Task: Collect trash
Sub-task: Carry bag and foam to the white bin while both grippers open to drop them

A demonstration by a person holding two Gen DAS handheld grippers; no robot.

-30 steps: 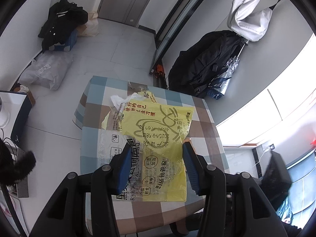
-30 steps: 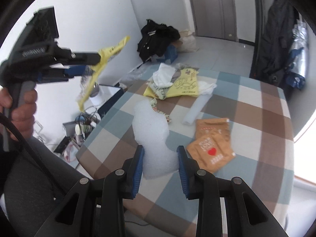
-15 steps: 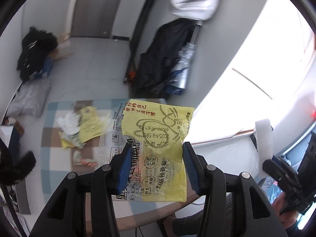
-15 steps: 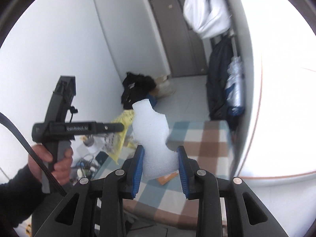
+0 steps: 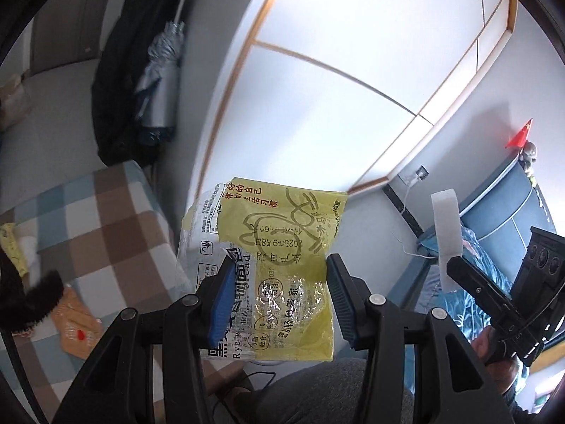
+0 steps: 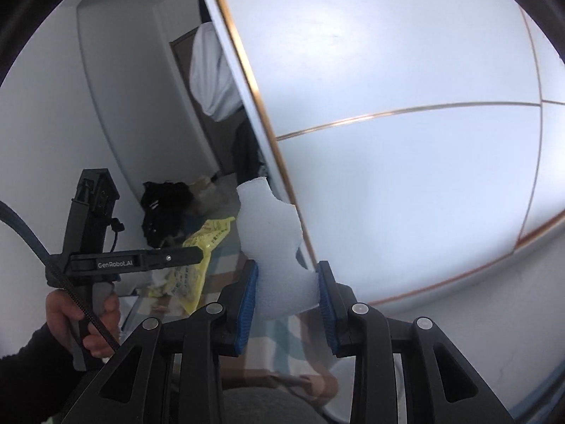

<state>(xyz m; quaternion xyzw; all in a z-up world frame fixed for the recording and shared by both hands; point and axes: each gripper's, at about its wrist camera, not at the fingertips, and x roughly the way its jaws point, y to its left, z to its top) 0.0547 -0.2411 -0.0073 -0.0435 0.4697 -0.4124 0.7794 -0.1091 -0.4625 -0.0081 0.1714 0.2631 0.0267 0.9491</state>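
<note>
**Both grippers carried trash clear of the checked table**

The left gripper was clamped on a yellow wrapper, its blue pads pinching the crinkled film near the lower half so that the printed upper part stood up ahead of the fingers. A thin, floppy sheet is likely best held that way, low and across its width, to keep it from folding out of the jaws. The wrapper hung in the air beyond the near edge of the checked table, over the person's grey-clad lap.

The right gripper was closed on a white foam piece, the pads squeezing its lower part while the torn, notched top rose above them. It too was off the table, further from it than the wrapper, close to the pale panelled wall. In the left wrist view the same foam showed edge-on in that gripper, to the far side of the wrapper from the table.

More litter lay on the table: an orange sachet near its front edge and a yellow scrap at its far left. No bin was in view, so where the two pieces were bound could not be told; judging by the leftovers, the collecting was only partly done.
</note>
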